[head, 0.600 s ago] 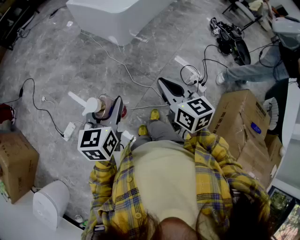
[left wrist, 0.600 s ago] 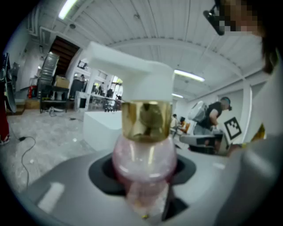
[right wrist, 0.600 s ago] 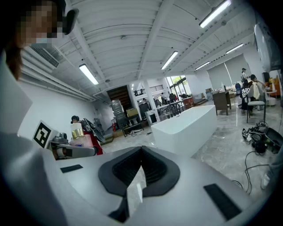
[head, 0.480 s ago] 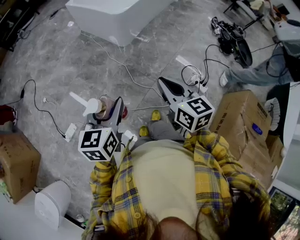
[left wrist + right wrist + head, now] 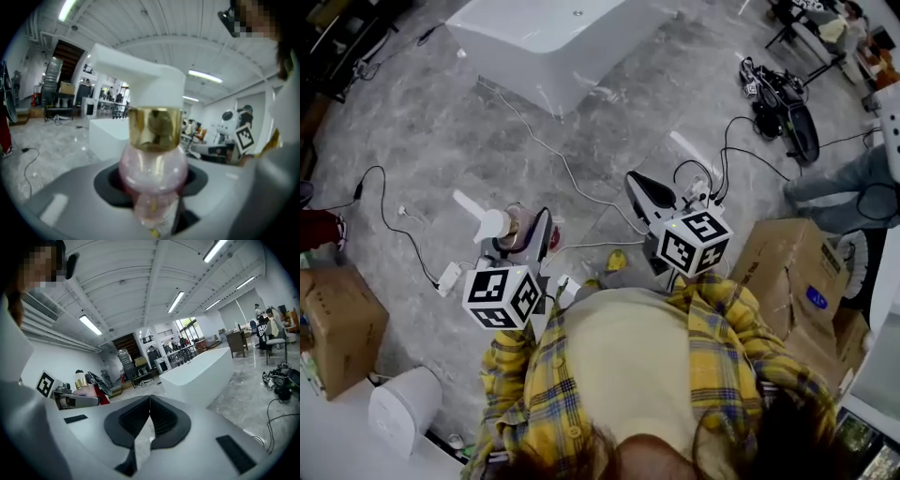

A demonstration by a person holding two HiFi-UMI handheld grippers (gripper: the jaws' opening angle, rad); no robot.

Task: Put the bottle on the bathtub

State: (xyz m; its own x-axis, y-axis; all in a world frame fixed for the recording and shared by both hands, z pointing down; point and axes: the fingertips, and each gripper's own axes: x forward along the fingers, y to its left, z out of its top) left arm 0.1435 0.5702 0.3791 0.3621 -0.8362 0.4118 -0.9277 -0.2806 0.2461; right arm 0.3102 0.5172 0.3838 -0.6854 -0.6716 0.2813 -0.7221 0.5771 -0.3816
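Observation:
A pink pump bottle [image 5: 152, 168] with a gold collar and a white pump head sits upright between the jaws of my left gripper [image 5: 152, 201], which is shut on it. From the head view the bottle [image 5: 517, 228] shows at left-centre, just ahead of the left gripper [image 5: 525, 246]. My right gripper [image 5: 649, 195] is held beside it at centre; its jaws [image 5: 149, 420] are shut with nothing between them. The white bathtub [image 5: 553, 33] stands on the grey marble floor at the top of the head view, well ahead of both grippers. It also shows as a white block, the bathtub [image 5: 201, 373], in the right gripper view.
White and black cables [image 5: 572, 178] trail across the floor between me and the tub. Cardboard boxes stand at the left [image 5: 333, 323] and right [image 5: 792, 272]. A white bin [image 5: 403, 408] sits at lower left. A person's leg [image 5: 839, 183] and black gear [image 5: 783, 94] are at right.
The view has shifted forward: the bathtub now sits lower and larger in the head view. Both grippers hold the same pose, the bottle still in the left one.

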